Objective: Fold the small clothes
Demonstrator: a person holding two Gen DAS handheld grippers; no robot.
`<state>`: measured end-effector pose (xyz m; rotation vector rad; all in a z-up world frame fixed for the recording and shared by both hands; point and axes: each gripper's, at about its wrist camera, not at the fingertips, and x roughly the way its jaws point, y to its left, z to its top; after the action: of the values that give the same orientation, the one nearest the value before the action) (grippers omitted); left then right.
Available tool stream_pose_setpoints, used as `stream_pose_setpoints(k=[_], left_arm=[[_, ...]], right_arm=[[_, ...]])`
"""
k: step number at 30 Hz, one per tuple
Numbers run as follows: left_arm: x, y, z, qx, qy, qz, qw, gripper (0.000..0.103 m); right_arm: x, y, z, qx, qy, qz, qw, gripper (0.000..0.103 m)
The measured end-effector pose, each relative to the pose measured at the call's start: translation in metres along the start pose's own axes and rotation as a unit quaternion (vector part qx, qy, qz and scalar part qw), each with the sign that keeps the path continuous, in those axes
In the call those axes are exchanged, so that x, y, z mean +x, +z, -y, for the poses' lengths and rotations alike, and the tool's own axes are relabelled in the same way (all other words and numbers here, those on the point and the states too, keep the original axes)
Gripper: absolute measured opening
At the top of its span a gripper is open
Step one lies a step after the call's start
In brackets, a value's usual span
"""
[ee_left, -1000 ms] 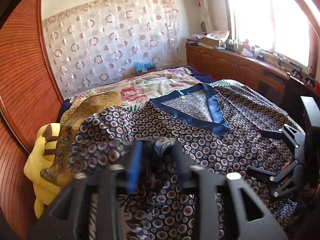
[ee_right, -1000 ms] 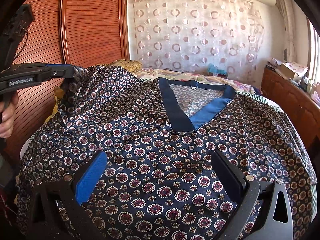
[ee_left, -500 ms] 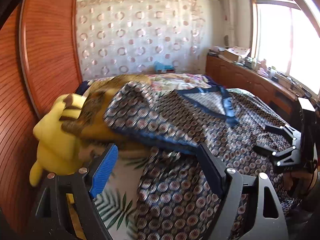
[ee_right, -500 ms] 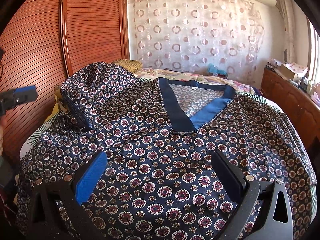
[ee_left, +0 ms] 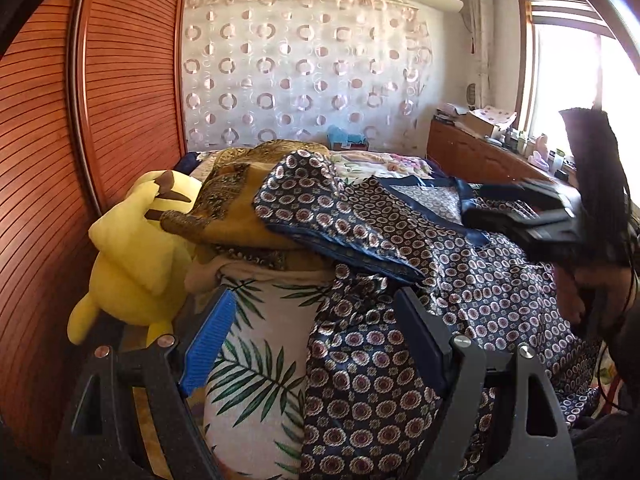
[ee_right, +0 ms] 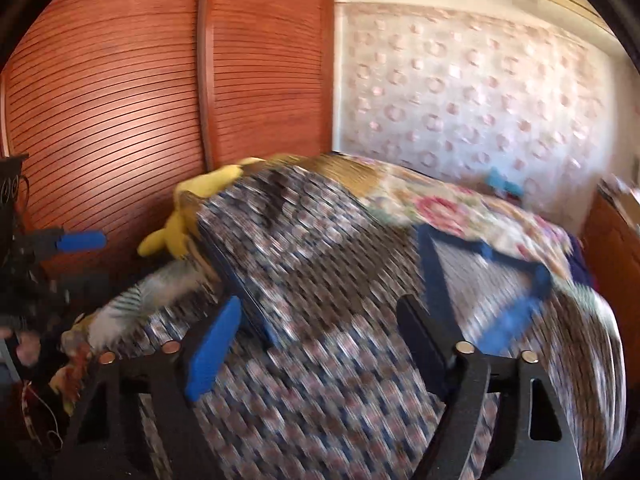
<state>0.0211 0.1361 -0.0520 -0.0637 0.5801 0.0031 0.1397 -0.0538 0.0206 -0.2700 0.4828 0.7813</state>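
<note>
A patterned navy top (ee_left: 460, 280) is spread across the bed (ee_left: 256, 360), one sleeve (ee_left: 320, 216) folded back over it beside a yellow plush (ee_left: 132, 256). The left claw (ee_left: 312, 344) is held spread above the bed's edge, gripping nothing. The right claw (ee_right: 316, 344), its jaws just narrowed yet apart, is seen over the top, empty.

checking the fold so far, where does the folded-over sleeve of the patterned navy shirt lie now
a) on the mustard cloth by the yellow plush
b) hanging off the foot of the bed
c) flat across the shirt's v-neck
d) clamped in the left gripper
a: the sleeve drapes over the mustard cloth next to the yellow plush, while the left gripper stands open and empty.
</note>
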Motion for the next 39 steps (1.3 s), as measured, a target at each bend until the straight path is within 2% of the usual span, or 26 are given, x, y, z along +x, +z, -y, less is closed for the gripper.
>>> stream_pose_setpoints(k=[6,8,14,16,18,22,25,29,30,31,32,33,38,39], left_arm=[[-0.003,-0.008,-0.010,-0.011,0.005,0.000,0.9999,0.082],[-0.004,-0.011,-0.014,-0.016,0.007,0.001,0.9998,0.082],[-0.003,-0.019,-0.020,-0.025,0.003,-0.003,0.9997,0.082],[-0.001,-0.020,-0.020,-0.025,0.003,-0.006,0.9997,0.082],[-0.001,-0.021,-0.020,-0.025,0.002,-0.006,0.9997,0.082],[0.000,-0.022,-0.017,-0.021,0.001,-0.007,0.9997,0.082],[0.001,-0.022,-0.016,-0.020,0.000,-0.006,0.9998,0.082],[0.001,-0.021,-0.015,-0.023,-0.003,-0.006,0.9997,0.082],[0.001,-0.022,-0.015,-0.022,-0.003,-0.006,0.9997,0.082],[0.002,-0.022,-0.014,-0.021,-0.003,-0.008,0.9997,0.082],[0.003,-0.022,-0.014,-0.020,-0.003,-0.009,0.9997,0.082],[0.003,-0.023,-0.015,-0.020,-0.004,-0.011,0.9997,0.082],[0.004,-0.026,-0.017,-0.024,-0.005,-0.014,0.9996,0.082],[0.004,-0.027,-0.017,-0.024,-0.005,-0.015,0.9996,0.082]], right_arm=[[0.058,0.041,-0.033,-0.033,0.081,-0.038,0.995,0.060],[0.079,0.046,-0.044,-0.047,0.091,-0.058,0.993,0.055],[0.130,0.053,-0.059,-0.077,0.077,-0.116,0.987,0.036],[0.141,0.056,-0.064,-0.091,0.070,-0.126,0.985,0.018],[0.146,0.057,-0.062,-0.100,0.060,-0.129,0.985,0.005],[0.132,0.067,-0.050,-0.077,0.063,-0.105,0.989,0.001],[0.120,0.072,-0.033,-0.052,0.060,-0.083,0.993,0.001],[0.117,0.070,-0.037,-0.058,0.074,-0.077,0.993,0.003],[0.119,0.069,-0.042,-0.062,0.079,-0.077,0.992,0.014],[0.121,0.068,-0.047,-0.067,0.081,-0.077,0.992,0.032],[0.126,0.066,-0.052,-0.071,0.085,-0.077,0.991,0.041],[0.132,0.065,-0.058,-0.075,0.091,-0.078,0.990,0.056],[0.162,0.060,-0.068,-0.091,0.084,-0.107,0.987,0.058],[0.167,0.058,-0.071,-0.097,0.079,-0.116,0.985,0.055]])
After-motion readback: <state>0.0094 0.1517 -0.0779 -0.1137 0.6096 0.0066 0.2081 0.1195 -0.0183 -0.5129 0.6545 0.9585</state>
